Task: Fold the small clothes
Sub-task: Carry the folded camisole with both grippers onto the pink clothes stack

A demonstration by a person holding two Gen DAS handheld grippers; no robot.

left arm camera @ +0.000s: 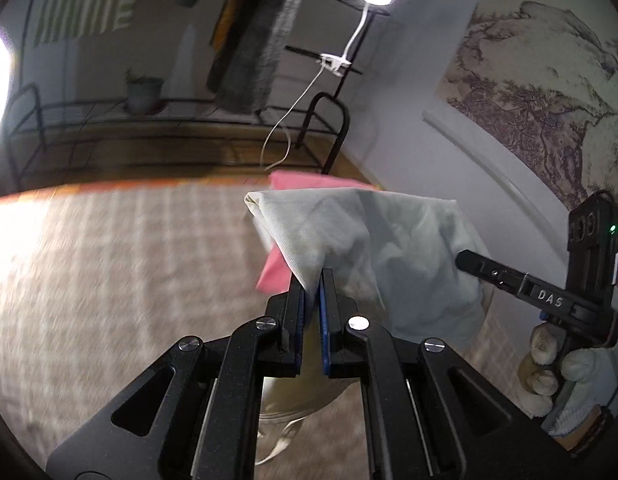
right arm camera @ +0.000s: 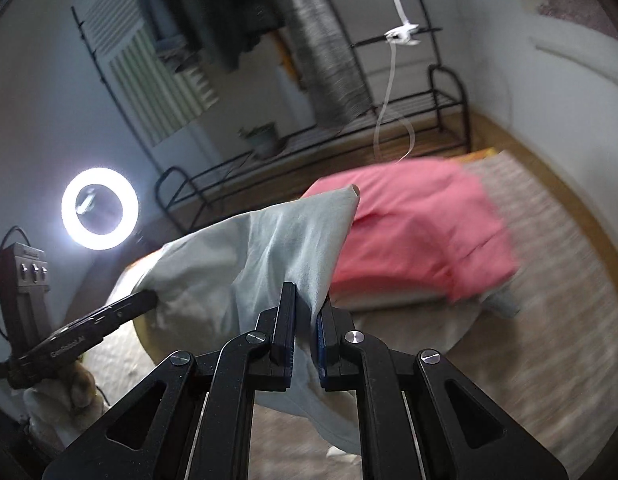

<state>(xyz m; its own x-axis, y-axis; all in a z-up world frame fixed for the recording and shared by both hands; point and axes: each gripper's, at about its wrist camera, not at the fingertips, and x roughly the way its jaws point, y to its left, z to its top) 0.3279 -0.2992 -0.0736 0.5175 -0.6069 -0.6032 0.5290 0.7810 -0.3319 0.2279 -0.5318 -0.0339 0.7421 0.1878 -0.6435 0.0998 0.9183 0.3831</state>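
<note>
Behind pale garment: ring light.

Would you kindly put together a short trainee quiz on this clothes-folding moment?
1. True or false: the pale garment is pinched by both the left gripper and the right gripper.
2. What colour is the other garment behind it?
3. Which light stands at the left of the right wrist view: A) ring light, B) candle, C) torch?

Key: 1 true; 2 pink; 3 A.
</note>
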